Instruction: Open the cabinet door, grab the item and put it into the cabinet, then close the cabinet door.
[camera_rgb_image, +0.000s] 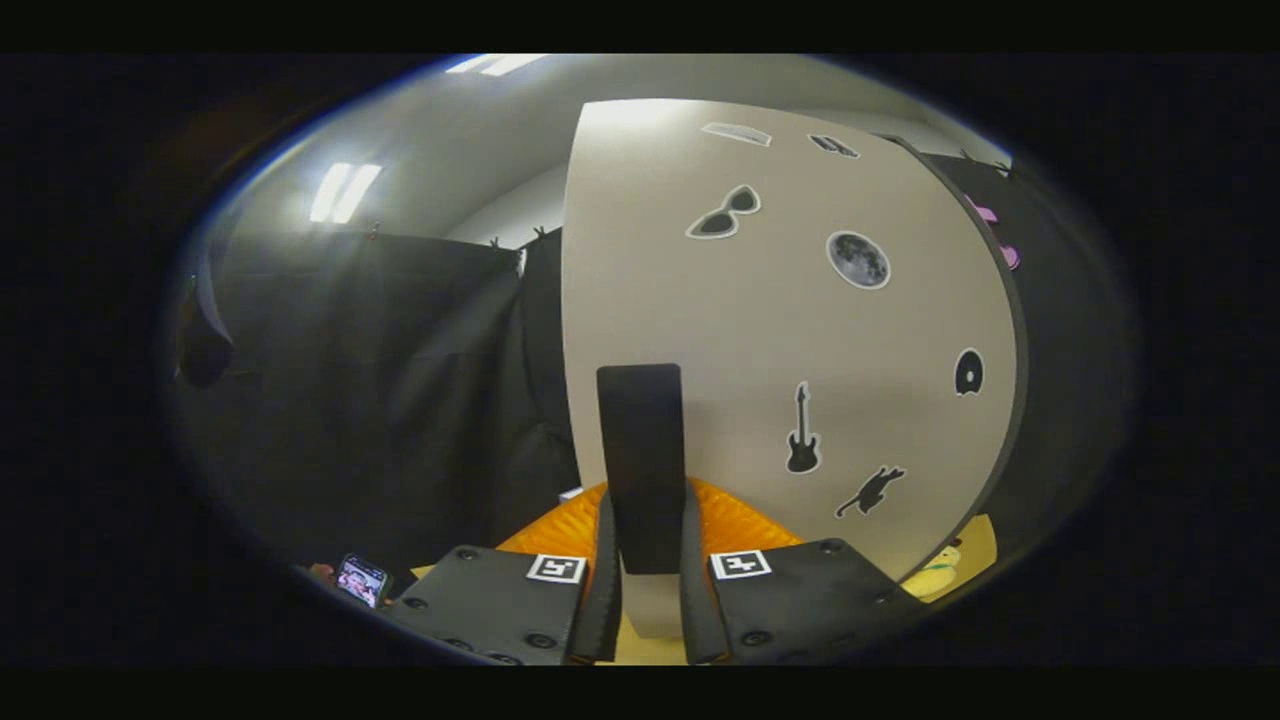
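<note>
The cabinet door (780, 330) is a pale panel with small black stickers, standing close ahead of me. Its tall black handle (640, 430) rises straight up between my fingers. My gripper (648, 500) is shut on the handle's lower part, with the dark pads (606, 570) pressed against both of its sides. An orange ridged surface (745, 525) shows on either side of the handle, just behind the fingers. A small yellow soft item (938, 575) lies on the yellow tabletop (985, 545) beside the door's lower right corner. The cabinet's inside is hidden.
Black cloth (380, 400) hangs to the left of the door and past its dark right edge (1015, 380). A phone (362, 580) held by a hand sits low on the left, beside my left finger mount.
</note>
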